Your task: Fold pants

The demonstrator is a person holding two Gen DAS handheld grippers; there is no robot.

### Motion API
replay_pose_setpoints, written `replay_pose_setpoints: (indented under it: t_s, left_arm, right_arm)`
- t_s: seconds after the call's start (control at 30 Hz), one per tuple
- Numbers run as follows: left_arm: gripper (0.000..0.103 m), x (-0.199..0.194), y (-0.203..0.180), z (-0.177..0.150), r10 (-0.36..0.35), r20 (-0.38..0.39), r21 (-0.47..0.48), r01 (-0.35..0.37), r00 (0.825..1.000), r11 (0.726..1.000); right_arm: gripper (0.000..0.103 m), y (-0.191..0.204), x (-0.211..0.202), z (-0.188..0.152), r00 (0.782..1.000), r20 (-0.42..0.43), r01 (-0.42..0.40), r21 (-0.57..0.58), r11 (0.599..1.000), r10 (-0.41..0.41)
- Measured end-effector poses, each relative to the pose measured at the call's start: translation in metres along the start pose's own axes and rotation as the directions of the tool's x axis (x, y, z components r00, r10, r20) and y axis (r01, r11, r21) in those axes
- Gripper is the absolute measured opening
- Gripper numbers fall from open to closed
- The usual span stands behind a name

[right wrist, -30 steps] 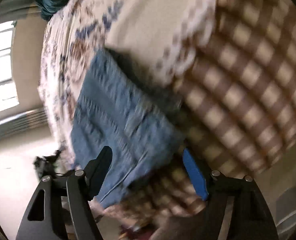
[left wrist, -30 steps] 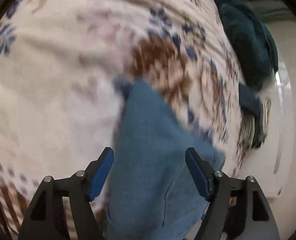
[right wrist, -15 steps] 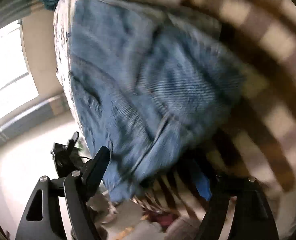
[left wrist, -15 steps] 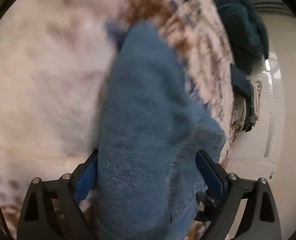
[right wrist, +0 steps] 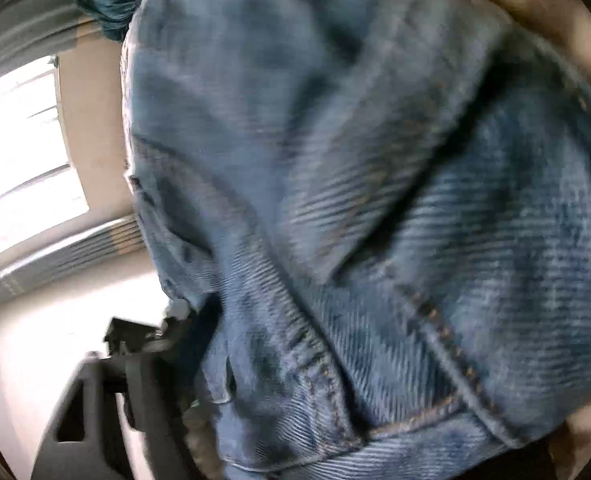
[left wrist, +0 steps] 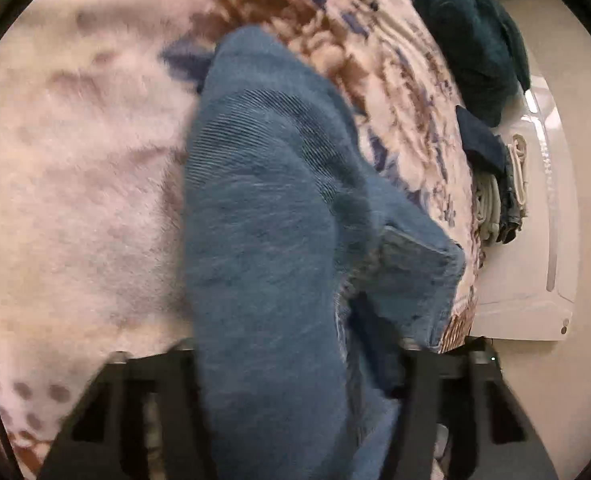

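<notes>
As both sets of jaws close, my left gripper (left wrist: 295,364) and right gripper (right wrist: 295,420) each have denim of the jeans (left wrist: 271,240) between them. The jeans lie on the bedspread (left wrist: 75,200), running toward twelve o'clock. Step, I judge: gripping for a fold; next, lift both ends evenly.

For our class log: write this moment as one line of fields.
stage: gripping | item: blue jeans on patterned blanket | left tool: closing, denim between | right tool: closing, denim between
</notes>
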State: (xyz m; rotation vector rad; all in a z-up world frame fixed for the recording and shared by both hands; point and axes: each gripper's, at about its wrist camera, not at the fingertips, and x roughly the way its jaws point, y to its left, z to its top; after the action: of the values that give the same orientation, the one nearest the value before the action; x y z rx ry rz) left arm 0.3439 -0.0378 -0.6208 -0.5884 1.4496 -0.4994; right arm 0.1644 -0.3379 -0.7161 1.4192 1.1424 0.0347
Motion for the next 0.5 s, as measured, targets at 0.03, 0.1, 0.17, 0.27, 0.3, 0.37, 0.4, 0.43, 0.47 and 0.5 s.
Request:
replay_pose_setpoints:
  t_s: [0.03,0.1,0.17,0.27,0.3,0.37,0.4,0.43,0.47,0.5]
  left_arm:
    - [0.037,-0.004,-0.002,-0.001,-0.007,0.002,-0.002,0.007,1.000,1.000]
    - [0.033,-0.014,-0.010,-0.003,-0.026,0.007,0.008,0.026,1.000,1.000]
    - [0.032,-0.030,-0.024,-0.004,-0.042,0.016,0.044,0.041,0.999,0.998]
    - [0.032,-0.060,-0.042,-0.002,-0.064,0.017,0.077,0.062,0.998,0.995]
    - [0.032,-0.069,-0.044,-0.001,-0.069,0.019,0.079,0.067,0.997,0.995]
    - [0.032,-0.090,-0.047,0.005,-0.092,0.017,0.082,0.091,0.996,0.993]
    - [0.032,-0.101,-0.046,0.009,-0.096,0.024,0.080,0.094,0.995,0.992]
    - [0.032,-0.114,-0.044,0.016,-0.112,0.027,0.080,0.110,0.993,0.991]
    - [0.032,-0.124,-0.043,0.022,-0.119,0.034,0.084,0.116,0.992,0.990]
    - [0.032,-0.136,-0.043,0.033,-0.125,0.051,0.082,0.120,0.991,0.989]
  right_arm:
    - [0.048,0.009,-0.001,-0.003,1.000,0.014,0.027,-0.021,0.999,-0.027]
    - [0.042,0.025,-0.006,-0.012,0.998,0.046,0.052,-0.044,0.998,-0.050]
    - [0.040,0.041,-0.016,-0.023,0.995,0.079,0.070,-0.071,0.995,-0.064]
    - [0.036,0.068,-0.026,-0.038,0.988,0.132,0.088,-0.084,0.993,-0.076]
    - [0.036,0.075,-0.034,-0.045,0.989,0.141,0.056,-0.084,0.995,-0.044]
    - [0.036,0.094,-0.042,-0.055,0.987,0.157,0.052,-0.102,0.993,-0.035]
    - [0.035,0.107,-0.043,-0.060,0.986,0.162,0.053,-0.119,0.991,-0.033]
    - [0.035,0.120,-0.044,-0.066,0.985,0.168,0.054,-0.130,0.990,-0.031]
    - [0.035,0.127,-0.048,-0.068,0.985,0.169,0.046,-0.137,0.990,-0.022]
    - [0.035,0.142,-0.049,-0.069,0.985,0.174,0.036,-0.156,0.987,-0.008]
